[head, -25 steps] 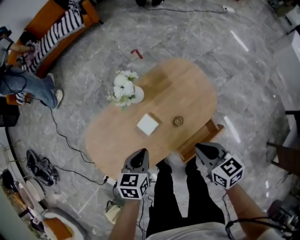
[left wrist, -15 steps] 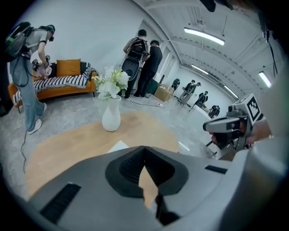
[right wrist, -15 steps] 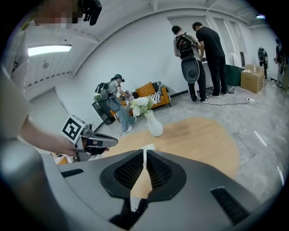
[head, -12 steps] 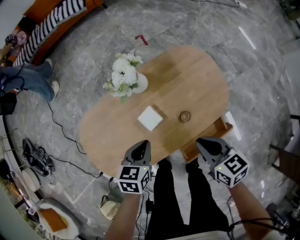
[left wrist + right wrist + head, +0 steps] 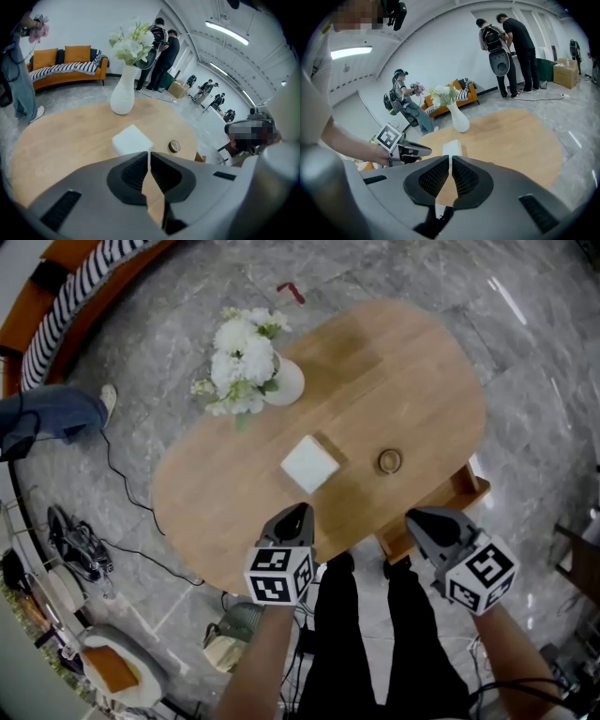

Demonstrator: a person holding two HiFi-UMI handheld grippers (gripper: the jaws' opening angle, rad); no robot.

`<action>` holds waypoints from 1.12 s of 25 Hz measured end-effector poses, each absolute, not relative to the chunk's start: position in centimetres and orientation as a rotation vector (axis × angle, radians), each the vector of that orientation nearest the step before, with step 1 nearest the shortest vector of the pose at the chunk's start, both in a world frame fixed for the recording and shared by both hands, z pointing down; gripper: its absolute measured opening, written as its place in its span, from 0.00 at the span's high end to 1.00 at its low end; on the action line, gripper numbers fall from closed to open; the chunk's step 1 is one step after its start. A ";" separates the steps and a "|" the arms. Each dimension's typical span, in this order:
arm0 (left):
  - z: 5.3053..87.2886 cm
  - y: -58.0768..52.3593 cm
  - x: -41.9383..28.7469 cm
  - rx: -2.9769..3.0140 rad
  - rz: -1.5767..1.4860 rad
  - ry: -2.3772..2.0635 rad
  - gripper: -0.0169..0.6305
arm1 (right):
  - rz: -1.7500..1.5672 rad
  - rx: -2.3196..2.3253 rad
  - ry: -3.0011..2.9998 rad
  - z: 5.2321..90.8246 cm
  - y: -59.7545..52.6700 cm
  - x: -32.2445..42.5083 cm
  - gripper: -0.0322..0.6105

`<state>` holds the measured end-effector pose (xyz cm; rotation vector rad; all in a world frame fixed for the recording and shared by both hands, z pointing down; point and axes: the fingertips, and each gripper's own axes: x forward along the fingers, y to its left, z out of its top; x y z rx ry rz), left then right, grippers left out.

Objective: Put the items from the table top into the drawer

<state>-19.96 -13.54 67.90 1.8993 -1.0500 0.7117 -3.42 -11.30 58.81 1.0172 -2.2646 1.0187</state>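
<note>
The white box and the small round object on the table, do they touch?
Apart: head view shows bare tabletop between white box and round object.

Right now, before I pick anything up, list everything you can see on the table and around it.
table: one, light wood, oval, centre of the floor.
vase of flowers: one, white, far left part of the table.
box: one, white, middle of the table.
small round item: one, brown, right of the box.
drawer: one, wood, pulled open at the table's near right.
sofa: one, orange with a striped throw, top left.
bystander's leg: one, blue jeans, floor at left.
red item: one, floor beyond the table.
left tool: one, grey, shut, empty, at the near table edge.
right tool: one, grey, shut, empty, by the drawer.
</note>
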 end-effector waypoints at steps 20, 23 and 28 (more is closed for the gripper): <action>77.0 -15.8 -20.7 1.486 0.604 -1.031 0.73 | 1.091 1.000 -2.274 62.3 -12.4 -5.8 0.89; 77.7 -16.0 -20.8 1.443 0.581 -1.026 0.73 | 1.099 1.004 -2.273 62.4 -12.4 -5.9 0.89; 77.2 -16.1 -20.8 1.490 0.615 -1.039 0.86 | 1.114 1.014 -2.258 62.9 -11.7 -5.7 0.89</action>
